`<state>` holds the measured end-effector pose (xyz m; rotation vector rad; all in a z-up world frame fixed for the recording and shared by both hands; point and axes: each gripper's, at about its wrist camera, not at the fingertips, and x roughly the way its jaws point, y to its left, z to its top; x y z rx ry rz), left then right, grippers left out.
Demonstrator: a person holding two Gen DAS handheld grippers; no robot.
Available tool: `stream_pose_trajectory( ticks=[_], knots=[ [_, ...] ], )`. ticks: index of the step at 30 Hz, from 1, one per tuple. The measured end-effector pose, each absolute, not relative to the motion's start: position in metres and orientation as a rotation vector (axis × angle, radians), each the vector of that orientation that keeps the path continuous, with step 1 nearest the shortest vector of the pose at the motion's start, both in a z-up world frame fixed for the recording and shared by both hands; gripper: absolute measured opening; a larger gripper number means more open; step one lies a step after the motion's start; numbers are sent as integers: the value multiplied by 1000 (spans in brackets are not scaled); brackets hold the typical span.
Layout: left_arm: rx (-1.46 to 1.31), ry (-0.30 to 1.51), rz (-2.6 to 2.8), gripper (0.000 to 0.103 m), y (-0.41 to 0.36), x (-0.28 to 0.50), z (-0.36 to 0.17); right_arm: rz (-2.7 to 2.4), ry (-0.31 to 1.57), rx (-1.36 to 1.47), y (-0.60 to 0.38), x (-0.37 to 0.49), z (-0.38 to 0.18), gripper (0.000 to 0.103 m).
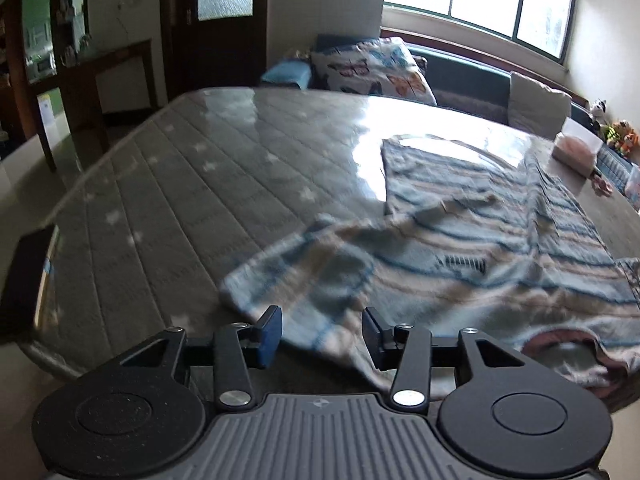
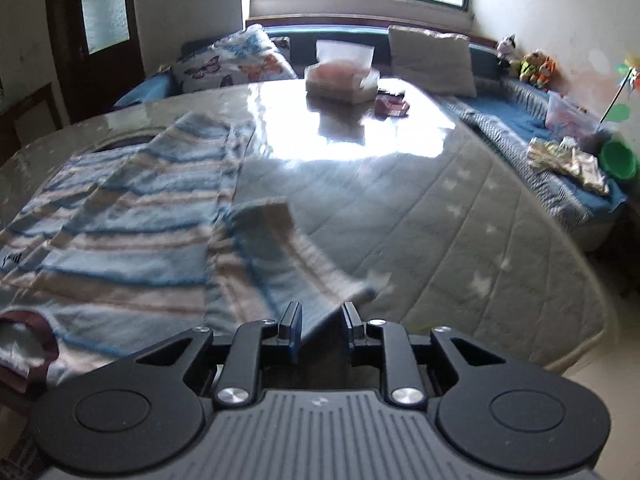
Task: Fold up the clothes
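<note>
Left wrist view showed us the striped sweater (image 1: 460, 248) spread over the quilted table top (image 1: 180, 184), filling the right half of the frame, with its maroon-lined neckline (image 1: 560, 350) at the lower right. One sleeve (image 1: 304, 264) ran out toward the lower centre, and its cuff end lay just ahead of the left gripper (image 1: 322, 334). That gripper's fingers stood spread wide, with cloth seen in the gap between them but nothing pinched.

From the right wrist view we saw the same sweater (image 2: 132, 216) filling the left half of the frame, its other sleeve (image 2: 296, 256) lying out to the side and its end just beyond the right gripper (image 2: 320, 324). Those fingers were parted too, more narrowly, and closed on nothing.

We judged the step in hand to be the sleeves: both lay out from the body, each with a gripper at its end. Whether the grippers were arriving to take the cuffs or had just let them go, we could not tell. Any fold would call for a pinch through the soft knit without dragging the body across the glossy cover.

Only the right wrist view showed the tissue box (image 2: 342, 80) at upper centre and the green bowl (image 2: 618, 160) at the right edge. Only the left showed the dark doorway (image 1: 216, 24) at upper left.
</note>
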<state>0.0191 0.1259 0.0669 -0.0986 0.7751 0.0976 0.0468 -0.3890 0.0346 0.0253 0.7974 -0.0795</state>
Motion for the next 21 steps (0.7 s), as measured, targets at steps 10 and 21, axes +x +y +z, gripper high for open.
stream_pose_trajectory(
  ticks=[10, 21],
  knots=[
    [-66, 757, 68, 46, 105, 103, 73, 34, 757, -3, -372, 120, 55, 21],
    [-2, 782, 40, 45, 79, 223, 59, 130, 760, -54, -343, 219, 54, 28]
  ],
)
